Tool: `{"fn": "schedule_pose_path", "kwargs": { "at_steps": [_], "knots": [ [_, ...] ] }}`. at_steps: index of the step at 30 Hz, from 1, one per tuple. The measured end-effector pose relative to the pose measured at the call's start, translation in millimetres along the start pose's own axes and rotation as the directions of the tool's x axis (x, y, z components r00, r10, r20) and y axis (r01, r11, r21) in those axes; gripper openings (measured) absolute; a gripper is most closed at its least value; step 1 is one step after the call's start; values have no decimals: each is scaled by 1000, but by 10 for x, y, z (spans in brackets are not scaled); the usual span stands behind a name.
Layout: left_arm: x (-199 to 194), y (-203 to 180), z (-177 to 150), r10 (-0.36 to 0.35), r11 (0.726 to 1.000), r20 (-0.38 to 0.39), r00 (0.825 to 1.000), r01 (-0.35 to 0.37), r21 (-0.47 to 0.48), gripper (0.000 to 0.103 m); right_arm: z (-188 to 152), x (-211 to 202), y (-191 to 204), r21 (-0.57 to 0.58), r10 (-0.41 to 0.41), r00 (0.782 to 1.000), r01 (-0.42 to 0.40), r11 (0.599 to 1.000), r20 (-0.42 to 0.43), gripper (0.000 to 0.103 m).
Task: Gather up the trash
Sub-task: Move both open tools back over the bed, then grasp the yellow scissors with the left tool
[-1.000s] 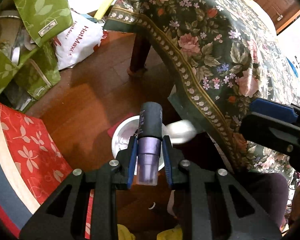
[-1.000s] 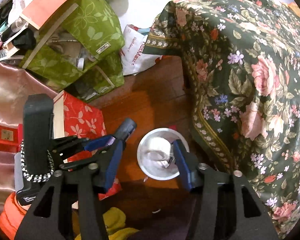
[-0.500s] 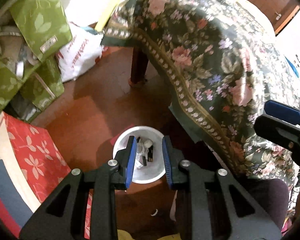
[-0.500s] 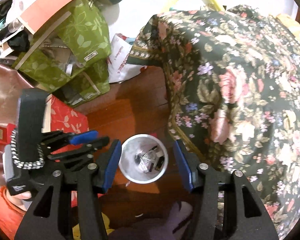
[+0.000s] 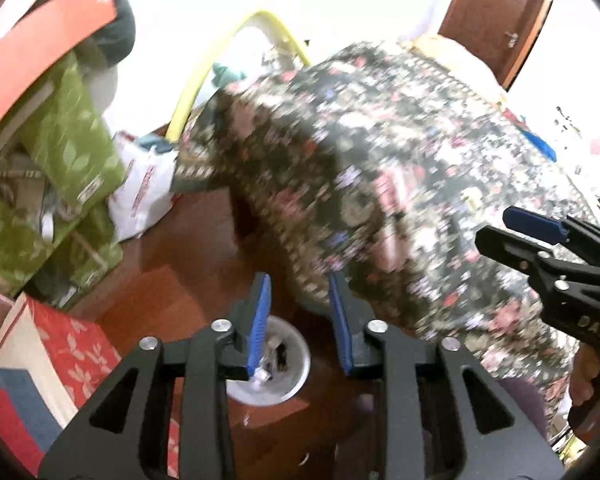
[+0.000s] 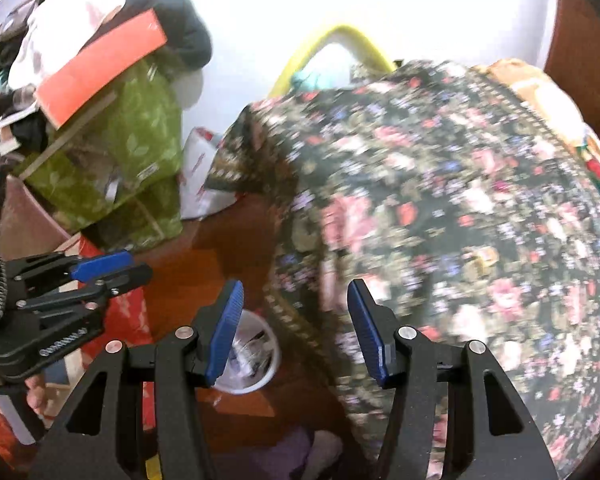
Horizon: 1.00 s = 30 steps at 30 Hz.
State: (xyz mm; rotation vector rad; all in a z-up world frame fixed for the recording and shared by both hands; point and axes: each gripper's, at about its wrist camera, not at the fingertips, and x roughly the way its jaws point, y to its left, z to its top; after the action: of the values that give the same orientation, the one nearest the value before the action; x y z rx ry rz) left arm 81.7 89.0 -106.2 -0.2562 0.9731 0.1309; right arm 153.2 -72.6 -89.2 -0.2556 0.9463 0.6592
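A white round bin [image 5: 296,376] stands on the wooden floor beside the table and holds several pieces of trash; it also shows low in the right wrist view [image 6: 260,360]. My left gripper [image 5: 299,284] hangs high above the bin. Its jaws are opening and nothing is between them. My right gripper [image 6: 295,292] is open and empty, over the edge of the floral tablecloth [image 6: 460,200]. Each gripper shows in the other's view: the left gripper [image 6: 116,266] at the left, the right gripper [image 5: 516,228] at the right. A small yellowish thing [image 6: 486,256] lies blurred on the cloth.
Green leaf-print bags [image 5: 72,140] and a white plastic bag [image 5: 144,196] are piled at the left by the wall. A red floral box [image 5: 72,352] stands near the bin. A yellow hoop [image 5: 204,72] rises behind the table, and a wooden door [image 5: 496,12] is at the far right.
The purple-and-black bottle left my left gripper and went into the bin. Both grippers then rose and tilted up, so the bin looks smaller and lower. The left jaws widened.
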Motion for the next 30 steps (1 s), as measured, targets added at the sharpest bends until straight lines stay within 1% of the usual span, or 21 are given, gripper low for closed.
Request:
{"fn": "schedule_pose_path", "kwargs": {
  "at_steps": [2, 6, 12, 17, 22, 26, 30],
  "knots": [
    [-27, -163, 83, -13, 1000, 22, 1000, 12, 23, 36, 14, -82, -134, 4, -28, 999, 28, 1000, 23, 50],
    [2, -509, 249, -37, 997, 38, 999, 34, 62, 43, 25, -237, -457, 28, -70, 996, 69, 997, 55, 50],
    [192, -1050, 461, -90, 990, 34, 995, 85, 116, 43, -29, -413, -992, 87, -155, 984, 148, 985, 86, 50],
    [513, -1531, 569, -124, 979, -10, 992, 124, 165, 43, -155, -419, -1397, 151, -187, 980, 176, 973, 68, 50],
    [965, -1968, 607, -146, 967, -81, 986, 159, 197, 43, -286, -320, -1781, 201, -211, 977, 202, 959, 28, 50],
    [1310, -2206, 615, -153, 962, -132, 979, 178, 205, 43, -388, -232, -2032, 245, -213, 977, 206, 947, -2, 50],
    [1583, -2359, 657, -150, 961, -162, 975, 182, 210, 44, -464, -123, -2204, 272, -205, 978, 205, 940, -27, 51]
  ]
}}
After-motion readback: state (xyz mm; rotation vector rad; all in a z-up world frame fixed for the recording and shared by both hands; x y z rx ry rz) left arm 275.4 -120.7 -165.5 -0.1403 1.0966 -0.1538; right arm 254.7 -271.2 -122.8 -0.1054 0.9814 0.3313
